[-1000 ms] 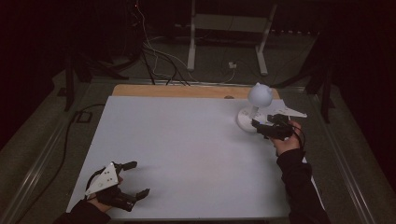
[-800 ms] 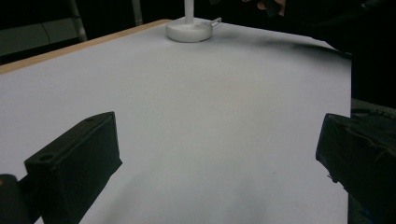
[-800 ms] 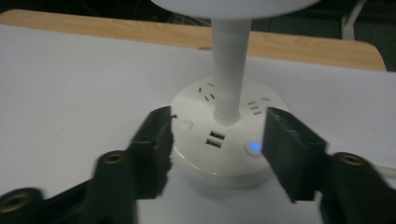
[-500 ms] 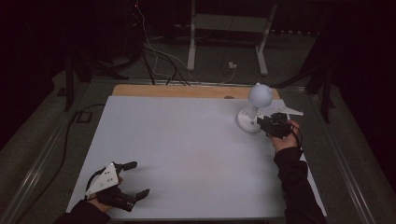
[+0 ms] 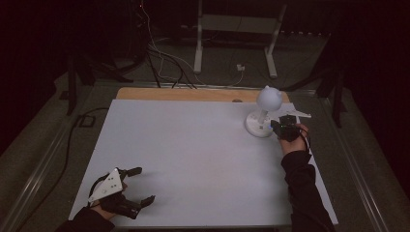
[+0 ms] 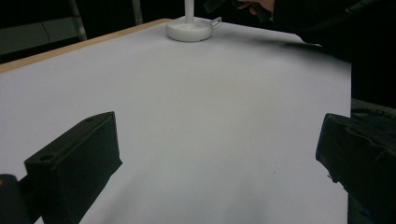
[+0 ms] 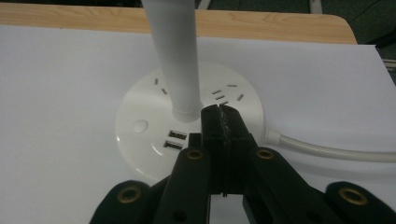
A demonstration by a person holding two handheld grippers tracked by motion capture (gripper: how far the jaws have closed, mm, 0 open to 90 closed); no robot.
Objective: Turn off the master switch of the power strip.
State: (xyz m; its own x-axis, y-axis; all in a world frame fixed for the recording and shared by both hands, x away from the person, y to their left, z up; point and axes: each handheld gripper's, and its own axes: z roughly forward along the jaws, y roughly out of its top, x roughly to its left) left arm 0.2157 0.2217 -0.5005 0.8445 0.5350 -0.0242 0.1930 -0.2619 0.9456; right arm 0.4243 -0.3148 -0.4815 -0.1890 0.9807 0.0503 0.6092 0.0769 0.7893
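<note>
Lamp (image 5: 263,112) head cut off in right gripper view, where stem (image 7: 173,56) runs out top edge; base (image 7: 187,123) front hidden behind right gripper (image 7: 223,122). Room beyond worktop (image 5: 193,159) dark, hard to make out; floor cables (image 5: 164,60) and stand legs (image 5: 234,43) faint. Lamp stands at far right of worktop, stem upright, round head on top, white cord (image 7: 327,150) leaving base toward right edge. Right gripper fingers pressed together, empty, tips over base just beside stem. Left gripper (image 5: 131,186) at near left corner, fingers spread wide, nothing between.
</note>
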